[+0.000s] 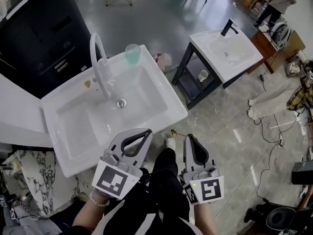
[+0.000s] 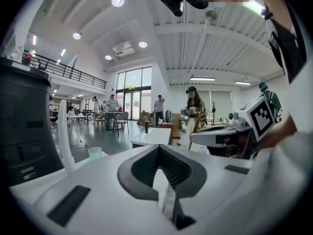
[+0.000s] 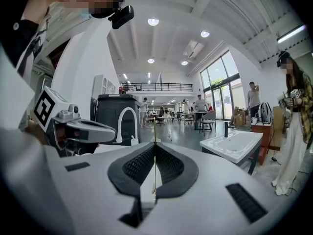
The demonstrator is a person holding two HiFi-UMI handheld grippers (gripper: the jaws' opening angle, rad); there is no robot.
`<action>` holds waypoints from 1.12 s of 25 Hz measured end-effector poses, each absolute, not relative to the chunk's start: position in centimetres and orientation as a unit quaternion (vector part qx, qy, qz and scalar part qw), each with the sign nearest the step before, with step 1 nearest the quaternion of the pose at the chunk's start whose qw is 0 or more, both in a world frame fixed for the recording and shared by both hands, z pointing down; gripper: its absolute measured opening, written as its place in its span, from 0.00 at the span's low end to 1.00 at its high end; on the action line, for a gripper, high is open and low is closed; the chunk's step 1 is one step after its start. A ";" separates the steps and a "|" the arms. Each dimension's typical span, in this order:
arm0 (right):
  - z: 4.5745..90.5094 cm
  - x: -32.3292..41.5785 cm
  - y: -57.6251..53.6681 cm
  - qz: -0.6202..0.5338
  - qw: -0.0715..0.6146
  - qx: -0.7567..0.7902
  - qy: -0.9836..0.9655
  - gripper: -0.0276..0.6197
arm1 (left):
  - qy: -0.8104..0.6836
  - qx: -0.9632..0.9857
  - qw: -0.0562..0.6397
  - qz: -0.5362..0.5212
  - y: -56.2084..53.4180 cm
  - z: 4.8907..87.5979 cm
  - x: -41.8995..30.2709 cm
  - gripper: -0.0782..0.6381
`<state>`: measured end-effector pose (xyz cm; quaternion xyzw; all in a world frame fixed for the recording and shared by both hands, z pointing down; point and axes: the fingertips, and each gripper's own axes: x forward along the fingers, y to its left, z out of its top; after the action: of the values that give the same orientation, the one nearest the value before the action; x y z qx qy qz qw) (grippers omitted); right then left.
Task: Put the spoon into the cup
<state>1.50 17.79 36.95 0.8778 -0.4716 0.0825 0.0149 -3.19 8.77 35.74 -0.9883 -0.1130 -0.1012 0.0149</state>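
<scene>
Between the closed pads of our right claw [image 1: 190, 138] we see the thin yellowish spoon [image 3: 154, 146], edge-on, pointing forward. Our left claw [image 1: 145, 132] has its tips together, empty, by the near edge of the white sink [image 1: 161, 89]. Ahead of it, past the curved faucet [image 1: 99, 58], the pale green cup [image 1: 132, 53] stands on the far rim. Each claw's cube bears a black-and-white square marker [image 1: 113, 180]. A second washbasin [image 1: 230, 50] stands ahead-right.

light: bright, even | from: ceiling lamps [image 2: 117, 1], tall windows [image 2: 133, 88] | shadows: soft | glare: sheen on floor [image 1: 161, 13] | gripper views: fisheye bend, black corners, close foreground blurred | head view: sharp
</scene>
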 end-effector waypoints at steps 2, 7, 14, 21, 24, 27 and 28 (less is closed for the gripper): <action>37.1 2.3 17.3 0.085 0.016 0.873 -0.481 0.05 | -0.101 -0.989 0.007 -0.104 8.3 36.0 -2.5 0.10; 37.0 5.0 16.3 0.080 0.020 0.859 -0.505 0.05 | -0.075 -0.992 -0.002 -0.106 7.6 36.5 0.0 0.10; 36.3 9.3 14.1 0.083 0.033 0.829 -0.553 0.05 | -0.021 -0.992 -0.024 -0.118 5.5 37.2 3.2 0.10; 36.1 12.9 11.0 0.080 0.034 0.791 -0.606 0.05 | 0.039 -0.993 -0.024 -0.111 3.6 36.6 6.4 0.10; 35.8 14.3 9.8 0.077 0.036 0.774 -0.627 0.05 | 0.066 -0.992 -0.026 -0.108 3.0 36.1 7.3 0.10; 35.5 15.5 8.7 0.073 0.036 0.755 -0.651 0.05 | 0.097 -0.989 -0.026 -0.106 2.3 35.8 8.0 0.10; 35.5 15.8 8.4 0.072 0.036 0.748 -0.659 0.05 | 0.108 -0.988 -0.025 -0.104 2.2 35.7 8.1 0.10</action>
<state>15.81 8.35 35.48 0.7480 -0.6587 0.0722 0.0363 8.06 2.16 35.65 -0.9883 0.1084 -0.1040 -0.0247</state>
